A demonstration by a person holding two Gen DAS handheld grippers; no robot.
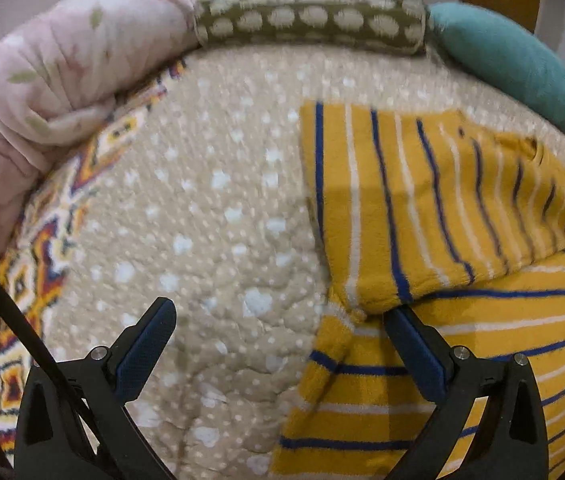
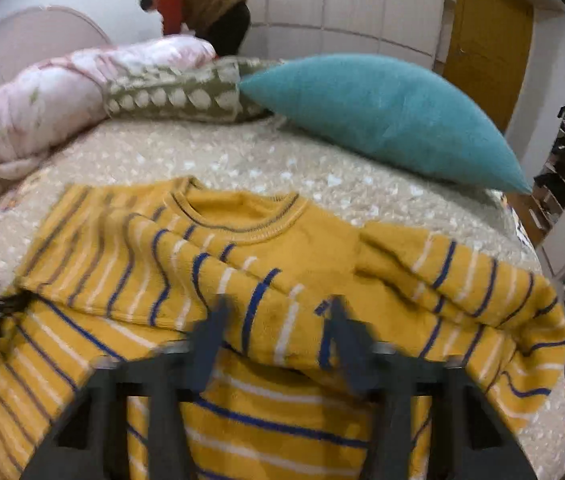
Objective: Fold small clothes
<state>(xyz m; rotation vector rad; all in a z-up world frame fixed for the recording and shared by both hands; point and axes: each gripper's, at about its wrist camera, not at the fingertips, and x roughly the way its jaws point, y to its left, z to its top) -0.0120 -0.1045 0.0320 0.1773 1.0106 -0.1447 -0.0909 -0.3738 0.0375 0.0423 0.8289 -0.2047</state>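
1. The yellow striped sweater (image 2: 274, 280) lies flat on the bed (image 1: 210, 208), collar toward the teal pillow (image 2: 386, 120). One sleeve (image 1: 422, 200) is already laid across the chest, and the other sleeve (image 2: 462, 276) is bunched toward the bed's edge.
2. The left tool (image 1: 278, 316) has its fingers wide apart and grips nothing. One finger (image 1: 414, 340) sits right at the cuff of the folded sleeve; the other (image 1: 146, 340) is over bare bedspread.
3. The right tool (image 2: 278, 320) is blurred. Its fingers look apart with sweater cloth showing between them, and I cannot tell whether they pinch it.
4. The step in hand is probably tidying the sleeve folds before folding the body. Shift the left tool fully over the cuff, so both fingers bracket cloth rather than bedspread.
5. Grab only the sleeve layer. Thick fleece like this tends to drag the layer under it, which would undo the fold.
6. Lay the far sleeve flat and smooth out its ridge first, or the bundle will end up lumpy.
7. Keep edges parallel to the stripes, which serve as a handy guide.
8. Work away from the pink quilt (image 1: 42, 80) and the spotted cushion (image 1: 310, 20).
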